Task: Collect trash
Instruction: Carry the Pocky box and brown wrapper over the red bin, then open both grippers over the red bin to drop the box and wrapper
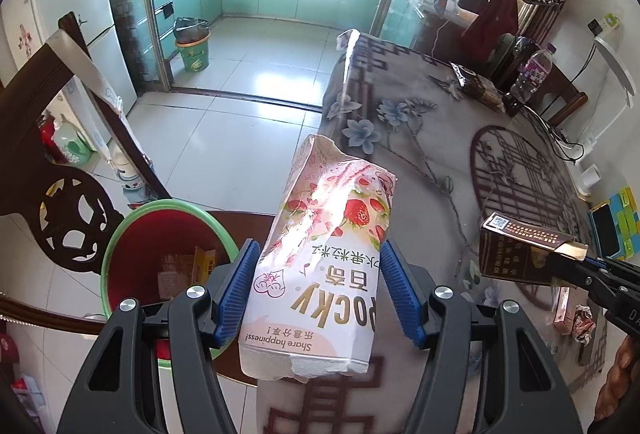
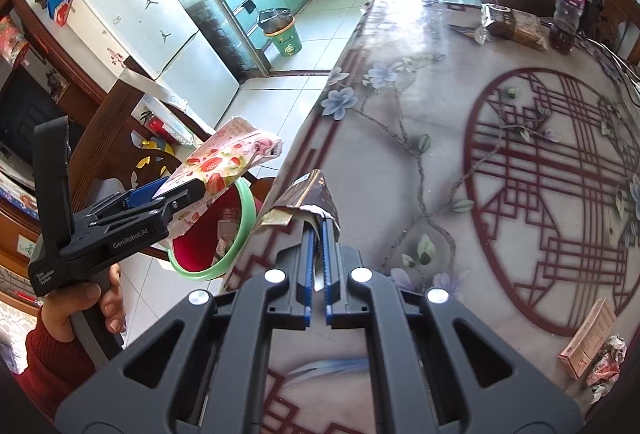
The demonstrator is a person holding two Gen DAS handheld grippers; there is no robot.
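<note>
My left gripper (image 1: 318, 274) is shut on a white and pink Pocky box (image 1: 324, 258) with strawberry print, held above the table's left edge. The box also shows in the right wrist view (image 2: 216, 170), just over a red bin with a green rim (image 1: 160, 254) (image 2: 236, 234) that stands on a chair and holds some wrappers. My right gripper (image 2: 317, 230) is shut on a small brown and gold carton (image 2: 308, 194), held over the table's near left edge. The carton shows in the left wrist view (image 1: 516, 254).
A floral tablecloth covers the table (image 2: 440, 154). A pink flat box (image 2: 588, 338) and a crumpled wrapper (image 2: 608, 362) lie at its near right. A brown packet (image 2: 512, 24) and a plastic bottle (image 2: 568, 2) stand at the far side. A dark wooden chair (image 1: 52, 170) is on the left.
</note>
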